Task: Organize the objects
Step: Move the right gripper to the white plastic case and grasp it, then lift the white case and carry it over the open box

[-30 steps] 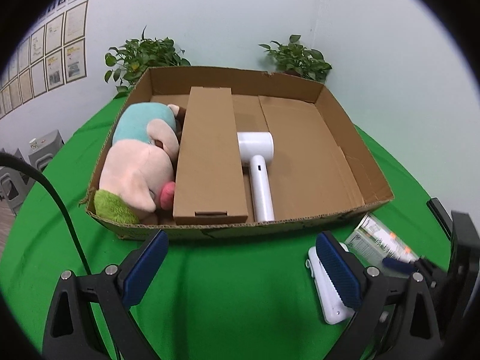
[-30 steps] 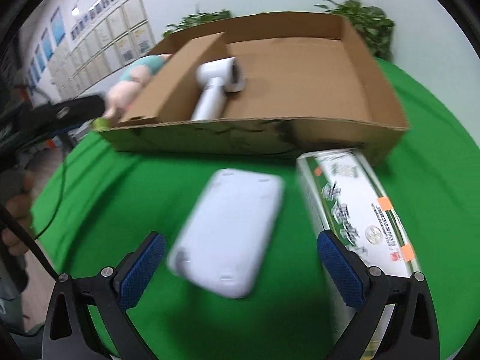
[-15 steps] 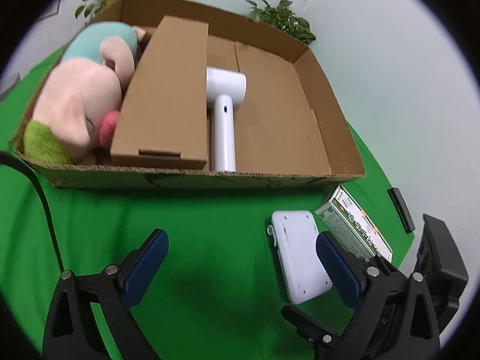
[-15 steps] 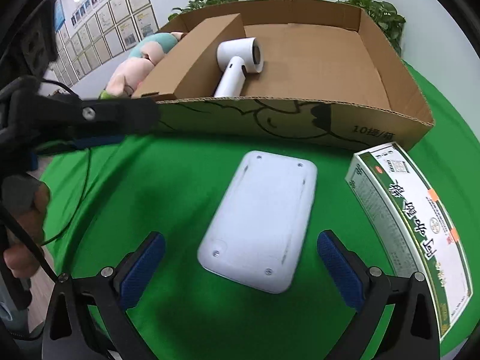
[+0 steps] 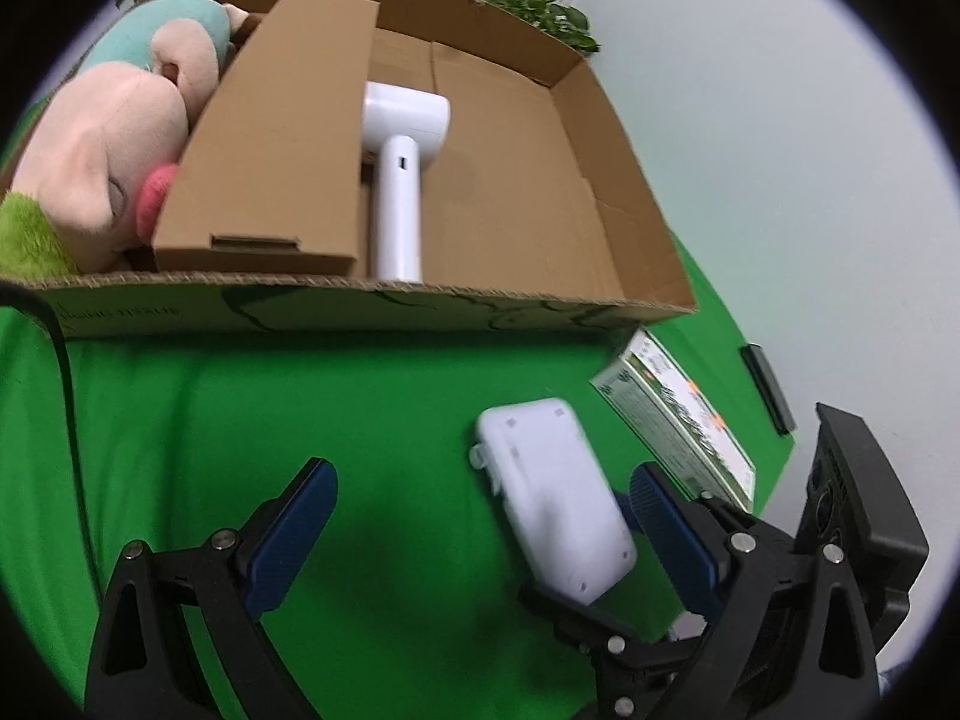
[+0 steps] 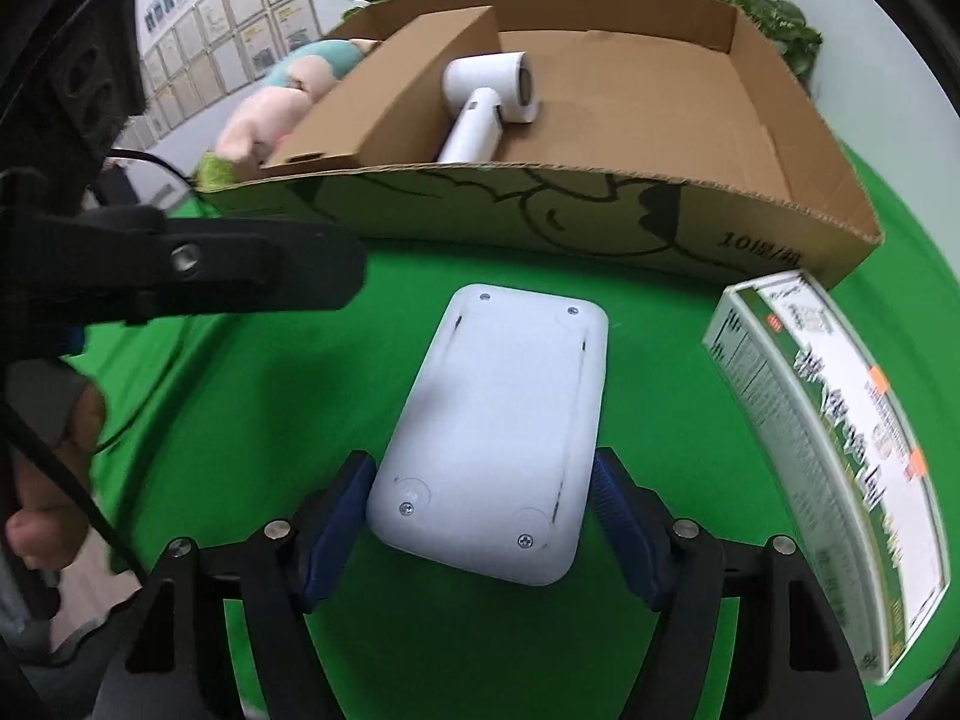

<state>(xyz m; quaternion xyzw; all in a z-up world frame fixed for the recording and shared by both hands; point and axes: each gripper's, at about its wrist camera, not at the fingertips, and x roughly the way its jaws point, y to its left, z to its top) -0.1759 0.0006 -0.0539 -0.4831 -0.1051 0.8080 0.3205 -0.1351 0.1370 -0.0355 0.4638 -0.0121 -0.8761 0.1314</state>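
Note:
A flat white device lies underside up on the green cloth, in front of the big cardboard box. My right gripper has its blue pads against both sides of the device's near end. The device also shows in the left wrist view, with the right gripper's black fingers at its near end. My left gripper is open and empty above the cloth, left of the device. The box holds a white hair dryer, a brown carton and a plush toy.
A green-and-white package lies on the cloth right of the device, near the box's right corner. A black bar lies further right near the table edge. Potted plants stand behind the box. A black cable hangs at left.
My right gripper has moved forward and closed its pads onto the near end of the white device. My left gripper has moved closer over the cloth and stays open.

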